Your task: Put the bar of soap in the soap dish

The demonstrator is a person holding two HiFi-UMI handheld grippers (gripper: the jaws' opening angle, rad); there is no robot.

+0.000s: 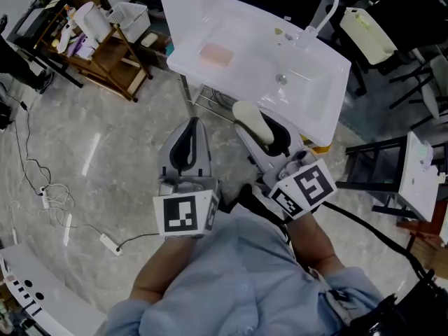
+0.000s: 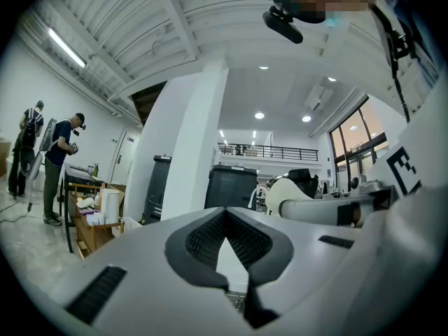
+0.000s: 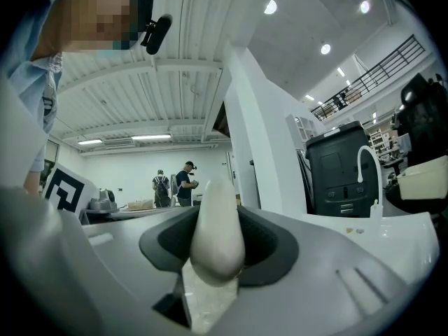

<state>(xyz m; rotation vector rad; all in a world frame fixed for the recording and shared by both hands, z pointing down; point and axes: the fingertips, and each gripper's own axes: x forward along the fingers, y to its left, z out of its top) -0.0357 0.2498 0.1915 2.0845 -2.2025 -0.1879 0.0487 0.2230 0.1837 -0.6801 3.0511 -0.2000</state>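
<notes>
The bar of soap (image 1: 252,121) is a cream oval, and my right gripper (image 1: 264,130) is shut on it, held just in front of the white sink (image 1: 318,110). In the right gripper view the bar of soap (image 3: 218,240) stands on edge between the black pads. A pink soap dish (image 1: 215,54) lies on the sink's left ledge, beyond both grippers. My left gripper (image 1: 194,122) hangs beside the right one, shut and with nothing in it. The left gripper (image 2: 225,212) shows its pads meeting at the tips in its own view.
A curved faucet (image 1: 318,5) rises at the sink's far right. A wooden cart (image 1: 112,54) with bottles and a basket stands at the upper left. Cables and a power strip (image 1: 108,243) lie on the floor. Black frames and a white stand (image 1: 420,173) are at the right. Two people (image 2: 59,166) stand far off.
</notes>
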